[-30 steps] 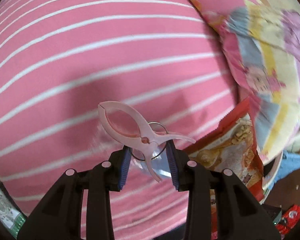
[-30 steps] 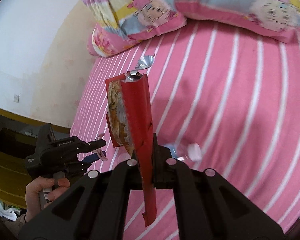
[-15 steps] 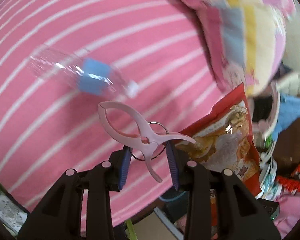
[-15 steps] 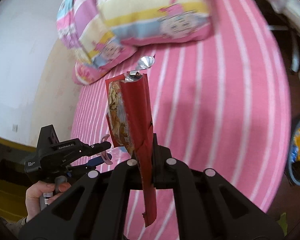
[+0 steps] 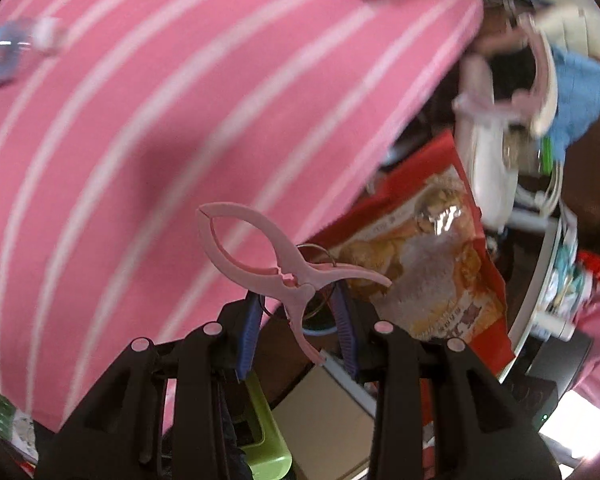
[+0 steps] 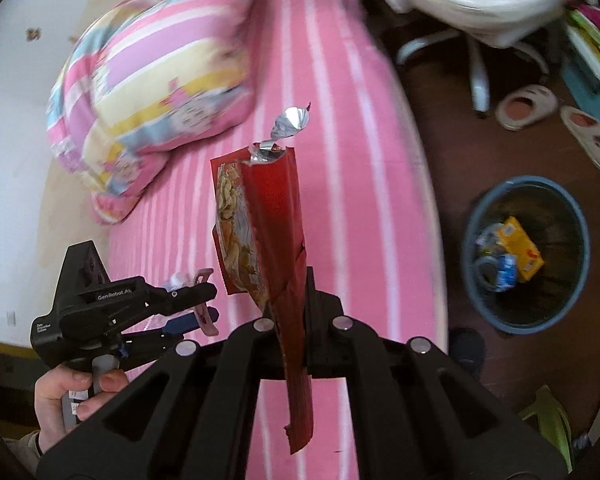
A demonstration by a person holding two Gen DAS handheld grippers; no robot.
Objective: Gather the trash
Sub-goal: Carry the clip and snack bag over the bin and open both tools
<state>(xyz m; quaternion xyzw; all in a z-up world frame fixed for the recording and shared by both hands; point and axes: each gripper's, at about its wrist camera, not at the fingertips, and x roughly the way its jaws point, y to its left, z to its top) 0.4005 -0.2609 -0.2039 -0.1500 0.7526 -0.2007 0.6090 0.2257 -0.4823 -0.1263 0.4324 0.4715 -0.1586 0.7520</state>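
Your left tool (image 5: 298, 312) is clenched on a pale pink plastic clothes peg (image 5: 268, 258), its blue pads pressing the peg's handle end while the peg's oval loop sticks out ahead over the pink striped bed (image 5: 148, 128). Your right tool (image 6: 288, 320) is closed tight on a red snack bag (image 6: 268, 216), gripping it low down so the torn, foil-lined top stands upright above the jaws and a narrow strip hangs below them. From the left wrist view, the same snack bag (image 5: 428, 264) shows just to the right of the peg, beyond the edge of the bed. A clear plastic bottle (image 5: 8, 50) with a blue label lies on the bed, far off toward the upper left of that view and blurred. From the right wrist view, a grey-blue waste bin (image 6: 526, 254) stands on the dark floor beside the bed, off to the right of the bag, with a yellow carton and other scraps inside. Your left hand (image 6: 66, 394) holds its tool's (image 6: 204, 300) handle at lower left. A patterned pillow (image 6: 148, 76) rests at the head of the bed.
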